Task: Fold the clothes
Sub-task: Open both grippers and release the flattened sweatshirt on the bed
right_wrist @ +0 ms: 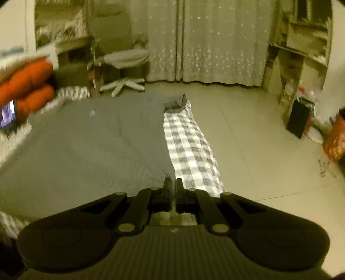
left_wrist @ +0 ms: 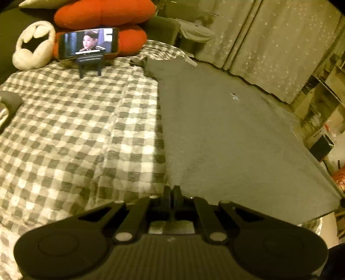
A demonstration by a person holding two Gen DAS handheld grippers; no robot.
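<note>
While the grey T-shirt is lying spread flat on the checked bedspread, we are only starting the fold, as far as we can judge. It is stretching away from us towards the far end of the bed, one short sleeve showing at its far right corner and a small pale logo on its chest. No crease or doubled layer is showing yet, so every fold is still to be made.

We are pinching its near hem at both corners. Our left gripper is closing its fingers to a narrow slit on the near left corner, and our right gripper is doing the same on the near right corner; cloth is running up to both sets of fingertips, though the blur is keeping us from seeing the pinched edge itself.

Further out, a phone is playing a video on a stand at the far left, leaning against an orange cushion beside a white plush toy. Beyond the bed, pale curtains, an office chair and a tiled floor are filling the room.
</note>
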